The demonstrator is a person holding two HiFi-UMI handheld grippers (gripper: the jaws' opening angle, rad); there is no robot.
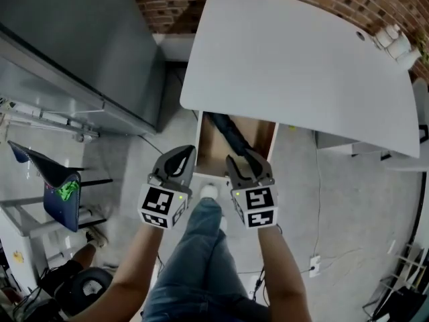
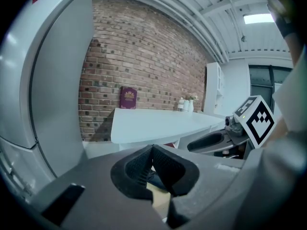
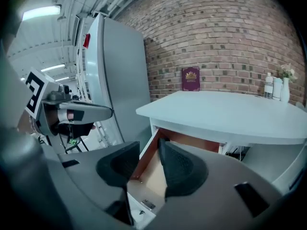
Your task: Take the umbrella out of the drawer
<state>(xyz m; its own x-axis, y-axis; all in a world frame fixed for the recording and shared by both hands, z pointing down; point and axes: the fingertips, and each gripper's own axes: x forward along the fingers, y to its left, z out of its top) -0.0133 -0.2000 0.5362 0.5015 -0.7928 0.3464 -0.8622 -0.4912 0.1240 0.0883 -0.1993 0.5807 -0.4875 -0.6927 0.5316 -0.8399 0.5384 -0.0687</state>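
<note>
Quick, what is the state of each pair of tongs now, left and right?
Left tongs: closed, holding nothing.
Right tongs: open, holding nothing.

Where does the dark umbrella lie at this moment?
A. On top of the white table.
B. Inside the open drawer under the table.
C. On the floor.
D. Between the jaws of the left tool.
B: the head view shows the umbrella lying slantwise in the open drawer, just below the edge of the white table.
</note>
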